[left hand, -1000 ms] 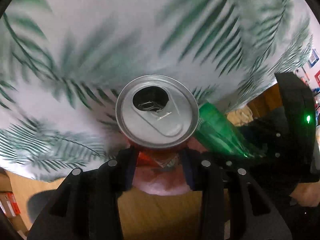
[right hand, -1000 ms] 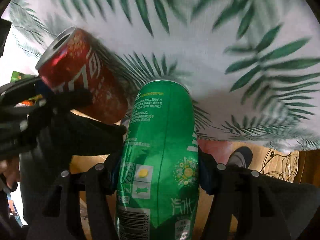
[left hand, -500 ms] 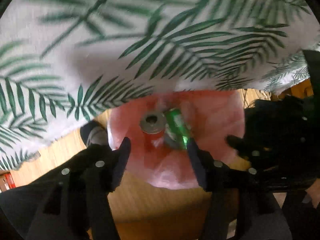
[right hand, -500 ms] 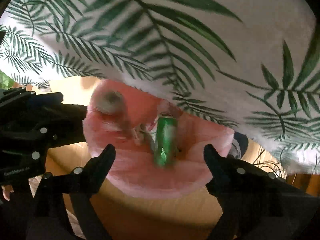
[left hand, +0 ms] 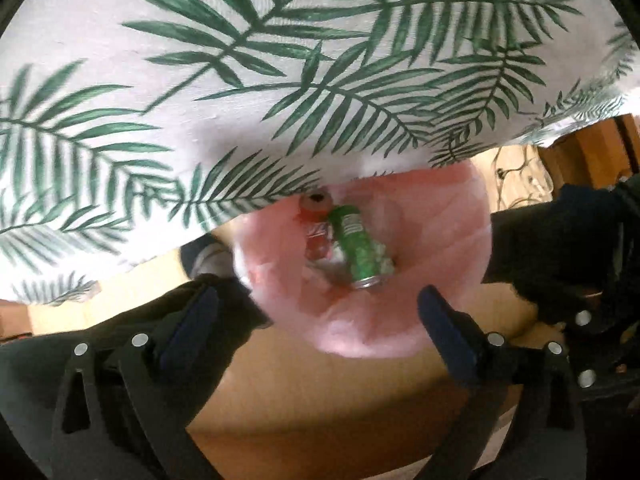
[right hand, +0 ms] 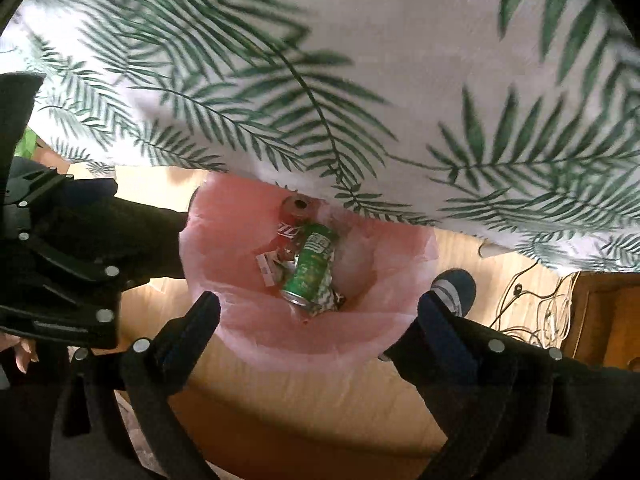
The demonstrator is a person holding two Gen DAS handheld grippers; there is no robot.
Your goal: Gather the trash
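— Black jaws of my left gripper (left hand: 316, 312) and right gripper (right hand: 318, 312) were opening wide, nothing between either pair.

— And the cans?

— Green can (right hand: 310, 270) and red can (right hand: 292, 220) lay in the pink bag (right hand: 248, 336) below the table edge.

— Handling?

— Light, thin-walled, slick, I judged; easily dented. Grip across mid-body.
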